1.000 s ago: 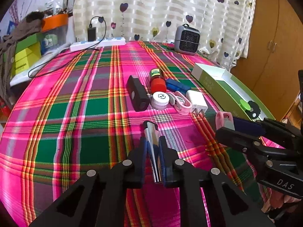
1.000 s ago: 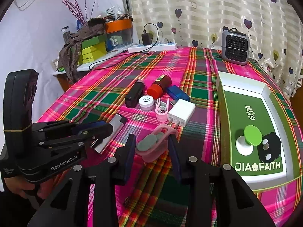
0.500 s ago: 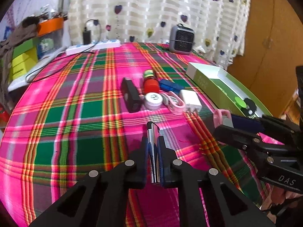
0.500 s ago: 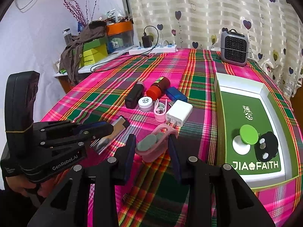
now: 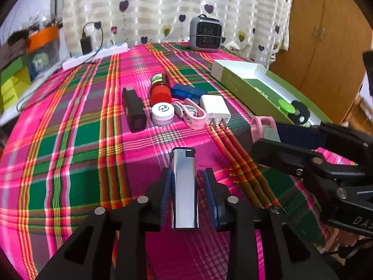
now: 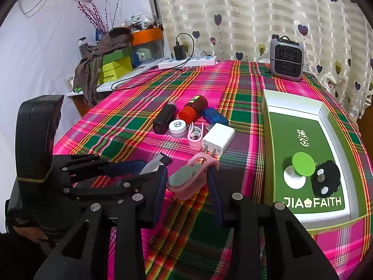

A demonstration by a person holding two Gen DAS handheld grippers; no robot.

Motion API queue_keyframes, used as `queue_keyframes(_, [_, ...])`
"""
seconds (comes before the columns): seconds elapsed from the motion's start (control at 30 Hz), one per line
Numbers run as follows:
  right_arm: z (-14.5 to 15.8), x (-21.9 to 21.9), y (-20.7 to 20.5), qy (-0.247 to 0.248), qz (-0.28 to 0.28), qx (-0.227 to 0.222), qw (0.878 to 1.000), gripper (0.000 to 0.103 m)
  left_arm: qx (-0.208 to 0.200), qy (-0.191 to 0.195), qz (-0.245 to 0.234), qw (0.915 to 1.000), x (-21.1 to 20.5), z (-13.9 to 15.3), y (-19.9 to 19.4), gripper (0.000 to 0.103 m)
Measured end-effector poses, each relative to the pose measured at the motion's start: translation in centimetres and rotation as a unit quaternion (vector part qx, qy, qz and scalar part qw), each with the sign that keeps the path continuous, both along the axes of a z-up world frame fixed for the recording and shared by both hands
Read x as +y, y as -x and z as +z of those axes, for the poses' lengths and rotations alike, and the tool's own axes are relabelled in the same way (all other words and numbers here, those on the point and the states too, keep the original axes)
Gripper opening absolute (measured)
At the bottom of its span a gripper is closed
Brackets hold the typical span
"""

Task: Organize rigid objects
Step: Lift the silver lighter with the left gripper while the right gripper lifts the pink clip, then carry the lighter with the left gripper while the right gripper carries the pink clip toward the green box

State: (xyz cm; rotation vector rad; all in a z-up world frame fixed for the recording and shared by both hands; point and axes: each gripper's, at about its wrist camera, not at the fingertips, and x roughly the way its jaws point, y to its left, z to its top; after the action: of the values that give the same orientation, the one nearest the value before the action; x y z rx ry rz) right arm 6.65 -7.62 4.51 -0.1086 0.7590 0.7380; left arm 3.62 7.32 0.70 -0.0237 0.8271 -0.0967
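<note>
We see the left gripper [image 5: 187, 186] low over the plaid-covered surface [image 5: 77, 140], its jaws just having been opening; they stand apart with a silver lighter [image 5: 185, 186] lying flat between them, a gap showing on its right side, though we cannot tell whether the left pad is clear of it. The right gripper [image 6: 186, 182] has its jaws clamped on a pink clip [image 6: 191, 177] that carries grey-green round pads, held just above the cloth.

Farther up the surface a small cluster sits close together: a black rectangular device [image 5: 133, 109], a red-capped brown bottle [image 5: 159, 87] on its side, a white round jar [image 5: 162, 114], a blue case [image 5: 186, 91], a second pink clip [image 5: 192, 114] and a white plug adapter [image 5: 215, 112], most of them touching or just beside each other.

To the right lies an open green box [image 6: 335, 126] with white walls. Inside it, at the near end, we find a bright green disc [image 6: 303, 164] overlapping a white disc [image 6: 294, 180], and just beside them a black bear-shaped piece [image 6: 328, 179] with pale round dots. The rest of the box floor is bare green with printed lettering.

At the far edge stand a grey fan heater [image 6: 286, 58] and a white power strip [image 6: 186, 61]
</note>
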Motion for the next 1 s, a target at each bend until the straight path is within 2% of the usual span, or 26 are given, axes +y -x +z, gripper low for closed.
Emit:
queue_keyframes(0.1, [0.1,0.0,0.2,-0.002,0.002,-0.001,1.0,0.036,-0.001,-0.021,0.005,0.9998,-0.3,0.0,0.0,0.022])
queue_keyframes(0.23, [0.3,-0.4,0.2,-0.006,0.001,-0.004,1.0,0.036,-0.002,-0.03,0.004,0.9995,-0.5,0.0,0.1,0.022])
queue_keyframes(1.0, [1.4,-2.6,0.5,-0.032,-0.009,-0.022,0.999,0.036,-0.046,0.023,0.001,0.9987,-2.2,3.0,0.5,0.022])
